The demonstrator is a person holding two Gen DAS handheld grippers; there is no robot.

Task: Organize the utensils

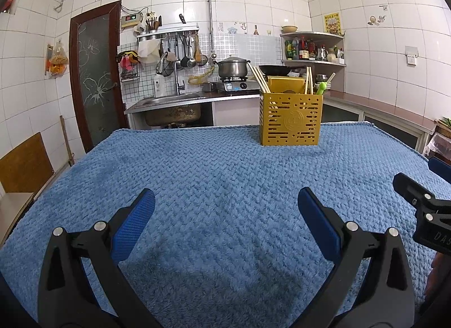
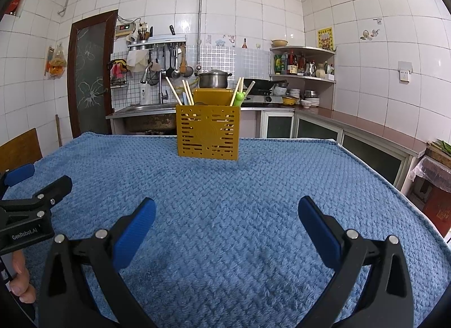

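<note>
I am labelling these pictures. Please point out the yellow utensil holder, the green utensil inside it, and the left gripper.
Yellow utensil holder (image 2: 208, 134): right wrist view, middle of its slotted front wall.
Green utensil (image 2: 239, 98): right wrist view, its green top above the rim.
Left gripper (image 1: 226, 205): left wrist view, midway between its fingertips.

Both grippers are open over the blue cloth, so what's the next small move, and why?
Probably pull both grippers back: the chopsticks and green utensil already stand in the yellow holder, no utensils lie on the blue cloth, and the left gripper and right gripper hold nothing.
</note>
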